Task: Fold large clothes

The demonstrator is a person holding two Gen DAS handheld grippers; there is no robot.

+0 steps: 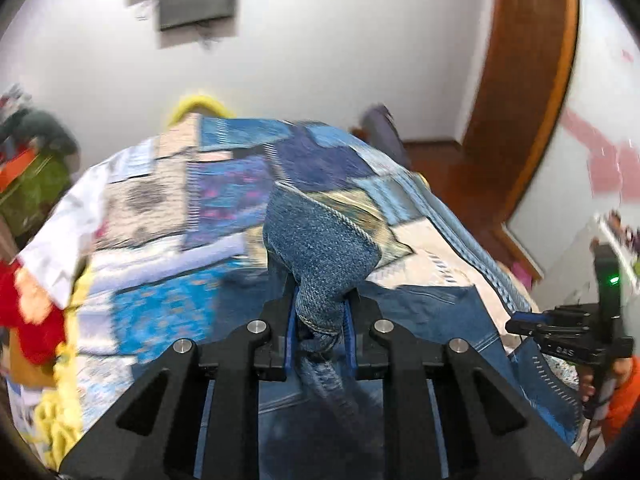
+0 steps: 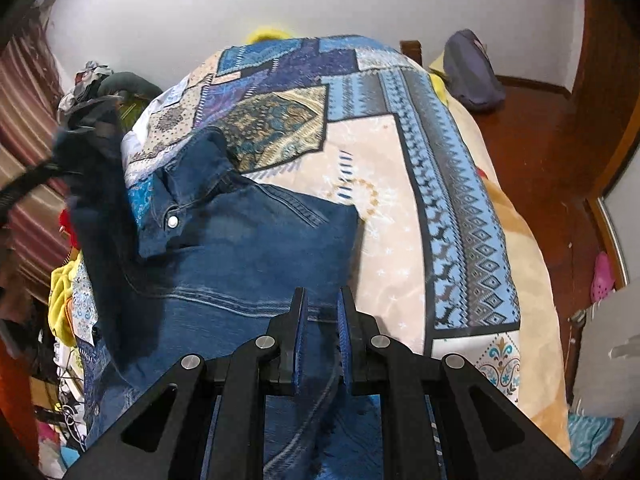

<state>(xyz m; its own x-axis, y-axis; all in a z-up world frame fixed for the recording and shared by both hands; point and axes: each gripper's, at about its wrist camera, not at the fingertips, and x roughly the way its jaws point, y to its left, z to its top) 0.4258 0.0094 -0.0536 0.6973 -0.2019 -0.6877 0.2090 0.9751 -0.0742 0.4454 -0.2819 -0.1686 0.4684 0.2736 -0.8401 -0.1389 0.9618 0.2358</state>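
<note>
Blue denim shirt (image 2: 248, 240) spread on the bed's patchwork quilt (image 2: 400, 184) toward its left edge, collar with a white snap button flipped open, one denim fold (image 1: 320, 256) bunched and lifted off the quilt.

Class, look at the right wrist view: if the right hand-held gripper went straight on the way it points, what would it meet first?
Most likely the denim jacket: the right hand-held gripper points across its fabric lying on the patchwork bedspread, though depth is hard to judge.
</note>
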